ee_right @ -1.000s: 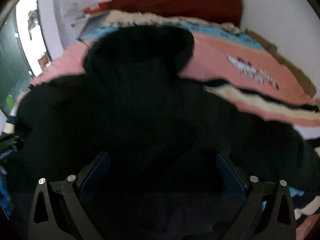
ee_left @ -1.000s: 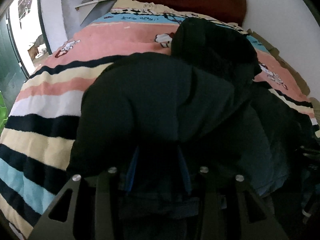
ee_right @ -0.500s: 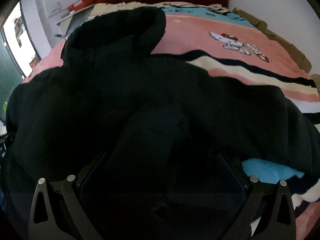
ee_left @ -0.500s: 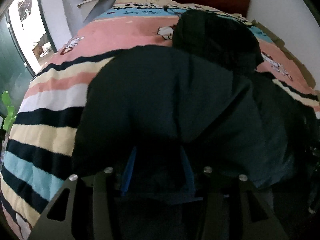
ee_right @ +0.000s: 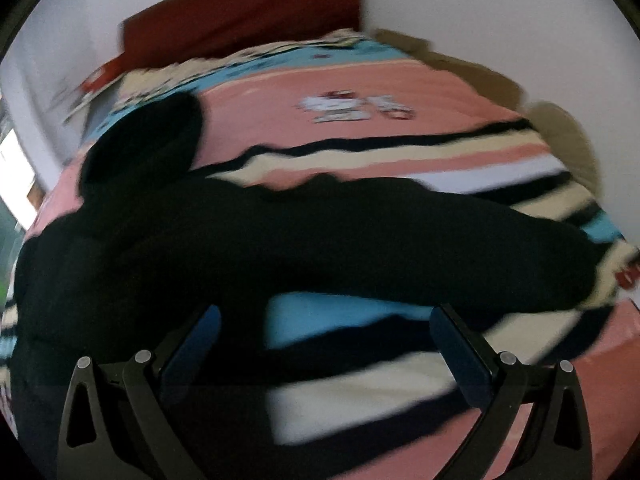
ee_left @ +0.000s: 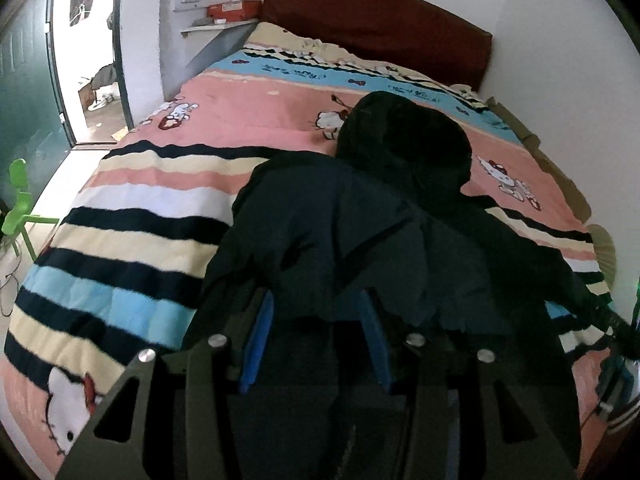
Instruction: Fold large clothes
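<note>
Your hoodie [ee_left: 360,240] lies across the bed [ee_left: 152,208], hood toward the headboard, one sleeve [ee_right: 460,240] stretched toward the right edge. Your right gripper [ee_right: 326,344] gapes wide and empty just short of that sleeve, nearest it. Your left gripper [ee_left: 316,340], jaws just eased wider, straddles dark cloth; grip unclear.

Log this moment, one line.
left gripper: jaws just opening, black hooded jacket between, grip unclear | right gripper: open, empty | jacket on striped cartoon blanket
</note>
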`<state>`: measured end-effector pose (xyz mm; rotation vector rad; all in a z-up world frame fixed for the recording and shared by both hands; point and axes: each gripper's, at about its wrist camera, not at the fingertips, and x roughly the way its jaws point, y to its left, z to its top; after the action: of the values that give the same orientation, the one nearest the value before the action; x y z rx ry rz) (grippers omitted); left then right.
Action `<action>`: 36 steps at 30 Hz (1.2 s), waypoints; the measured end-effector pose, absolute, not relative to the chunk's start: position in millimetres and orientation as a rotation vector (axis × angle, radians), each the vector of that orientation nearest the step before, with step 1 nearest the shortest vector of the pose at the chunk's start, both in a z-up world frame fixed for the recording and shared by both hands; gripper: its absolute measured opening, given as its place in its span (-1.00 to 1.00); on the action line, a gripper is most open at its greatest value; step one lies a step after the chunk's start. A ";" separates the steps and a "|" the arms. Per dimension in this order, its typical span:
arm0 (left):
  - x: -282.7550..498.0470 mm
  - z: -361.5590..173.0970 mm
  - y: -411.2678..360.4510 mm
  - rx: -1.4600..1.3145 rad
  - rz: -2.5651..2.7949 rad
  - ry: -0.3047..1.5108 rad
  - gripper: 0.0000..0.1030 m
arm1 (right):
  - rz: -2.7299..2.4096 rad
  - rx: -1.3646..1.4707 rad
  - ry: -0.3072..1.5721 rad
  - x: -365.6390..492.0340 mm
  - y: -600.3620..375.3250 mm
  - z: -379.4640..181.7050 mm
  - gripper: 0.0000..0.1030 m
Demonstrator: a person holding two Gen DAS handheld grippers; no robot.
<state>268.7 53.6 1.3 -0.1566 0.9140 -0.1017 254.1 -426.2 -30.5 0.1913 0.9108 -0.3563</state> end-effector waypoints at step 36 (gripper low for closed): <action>255.1 -54.4 41.0 -0.222 -0.039 1.045 -0.16 | -0.625 0.564 0.895 229.9 -692.7 -88.5 -0.44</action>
<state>255.1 41.0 -54.4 -0.2223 1.0452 -0.0390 229.9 -692.7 -88.5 0.5641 0.8948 -0.6253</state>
